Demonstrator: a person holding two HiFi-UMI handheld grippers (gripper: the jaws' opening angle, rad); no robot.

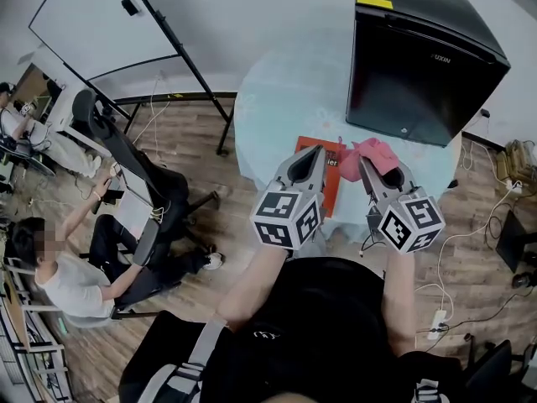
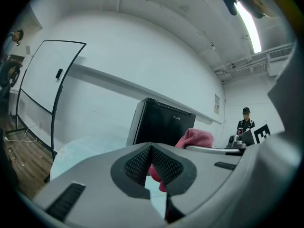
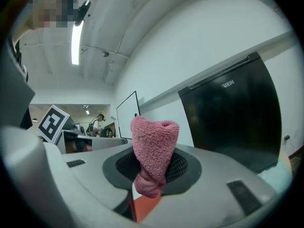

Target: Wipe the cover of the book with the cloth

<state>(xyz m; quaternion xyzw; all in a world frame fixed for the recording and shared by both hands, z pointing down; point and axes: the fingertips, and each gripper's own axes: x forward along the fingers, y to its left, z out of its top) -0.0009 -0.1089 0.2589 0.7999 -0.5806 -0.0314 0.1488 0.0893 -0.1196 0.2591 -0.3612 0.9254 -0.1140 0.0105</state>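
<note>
Left gripper (image 1: 311, 154): jaws pressed together, nothing between them, over the book; contact can't be told.
Right gripper (image 1: 367, 169): pinching the pink cloth (image 1: 370, 158), most of it bunched above the jaws.
Book (image 1: 335, 188): red, flat at the near edge of the table (image 1: 268, 107), in front of the black fridge (image 1: 419, 65).
Risk 1: the book is loose at the edge, so a wipe could push it off.
Risk 2: little cloth hangs below, so the jaw may scrape the cover.
Head view only: the book's place on the table.
Gripper views only: the pinch and the met pads. The right one shows only an orange sliver of book, the left none.
</note>
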